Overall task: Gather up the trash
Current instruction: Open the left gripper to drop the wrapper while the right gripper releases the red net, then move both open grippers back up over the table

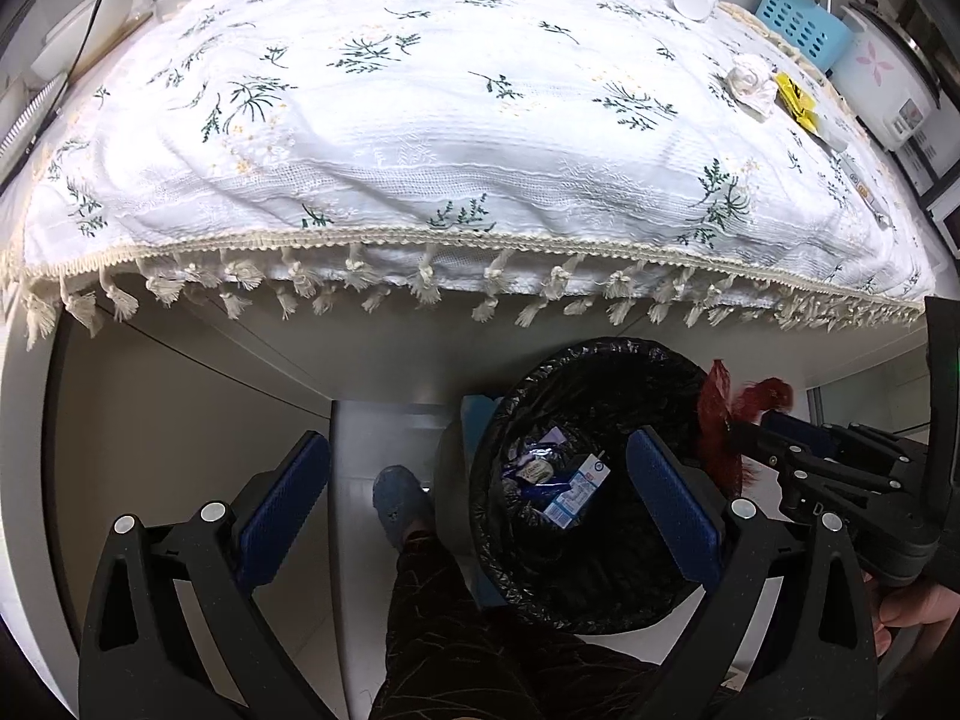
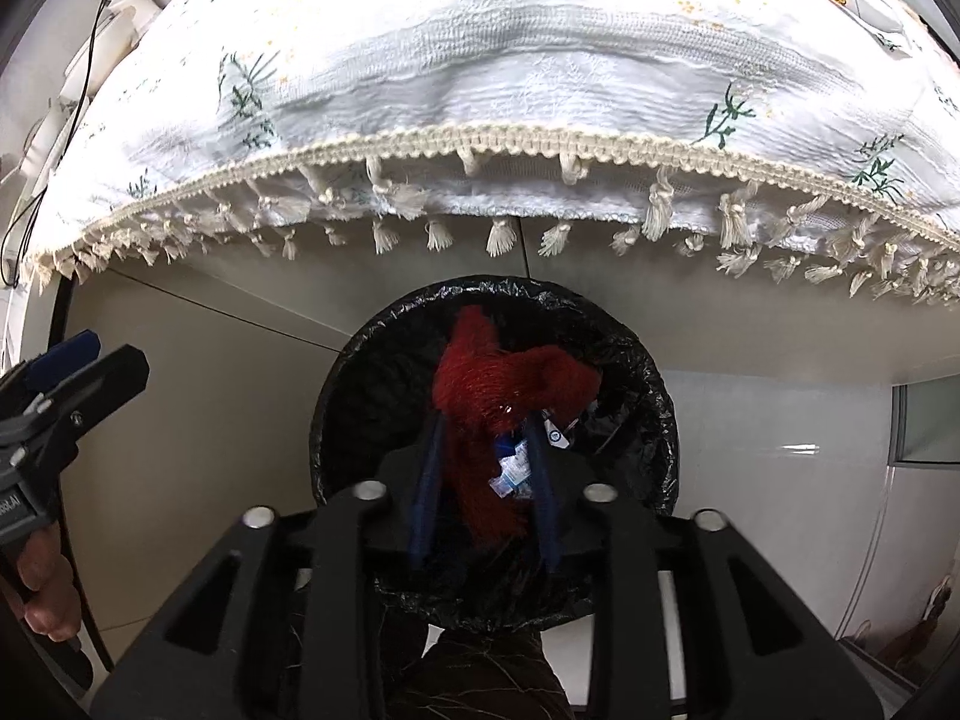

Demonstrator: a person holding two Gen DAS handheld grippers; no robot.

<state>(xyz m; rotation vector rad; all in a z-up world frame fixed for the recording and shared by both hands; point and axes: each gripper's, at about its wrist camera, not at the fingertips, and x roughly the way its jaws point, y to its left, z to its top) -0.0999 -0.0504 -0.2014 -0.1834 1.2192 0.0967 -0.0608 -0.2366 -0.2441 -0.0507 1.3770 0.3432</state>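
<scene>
Right gripper [image 2: 483, 492] hangs nose-down directly over the bin [image 2: 651, 396], which stands on the floor below the table's front edge. A red fuzzy scrap [image 2: 510, 384] sits between its blue pads [image 2: 423, 498]. The jaws stand narrow and partly apart; the scrap looks loose in the gap, not pinched, though whether one pad touches it cannot be told. Positioning over the bin mouth makes sense: a release here should drop the scrap straight into the black liner.

Left gripper [image 1: 477, 501] is spread wide and empty, held just beside the bin, apparently parked clear of the drop. Through its jaws the left view shows the bin interior: a small carton [image 1: 579, 489] and wrappers already lie at the bottom.

On the tablecloth [image 1: 384, 138], toward its far right side, a crumpled white tissue [image 1: 750, 84] and a yellow wrapper [image 1: 795, 99] lie close together. Judgement: these are the remaining trash; task partway done.
</scene>
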